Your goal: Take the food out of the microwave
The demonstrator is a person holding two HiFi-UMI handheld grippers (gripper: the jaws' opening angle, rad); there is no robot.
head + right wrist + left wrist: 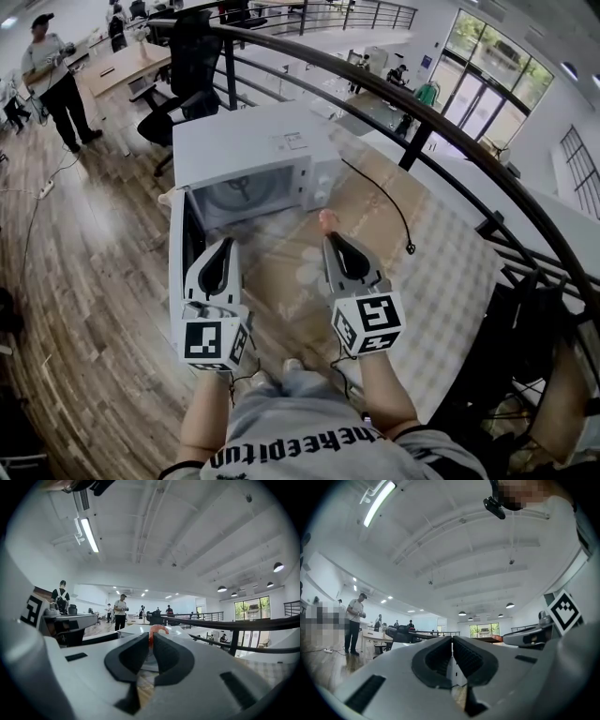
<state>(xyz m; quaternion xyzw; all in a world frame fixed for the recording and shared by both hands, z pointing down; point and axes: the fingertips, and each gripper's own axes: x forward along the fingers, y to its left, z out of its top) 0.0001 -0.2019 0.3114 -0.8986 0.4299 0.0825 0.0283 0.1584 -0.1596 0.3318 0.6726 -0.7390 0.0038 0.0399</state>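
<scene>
Left gripper (223,243) sits beside the open microwave door (176,253), jaws together on nothing; parked aside, I judge, to keep the cavity reachable. Microwave (253,141) stands on the counter (441,272). Right gripper (330,236) pinches the food (326,221), a pink curved piece, just outside the cavity. It juts past the tips, long axis along the jaws, its end hooking over.

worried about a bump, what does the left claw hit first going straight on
Probably the microwave: the left claw points at its open front, running alongside the open door. Height is unclear, so it might skim over the top instead.
</scene>
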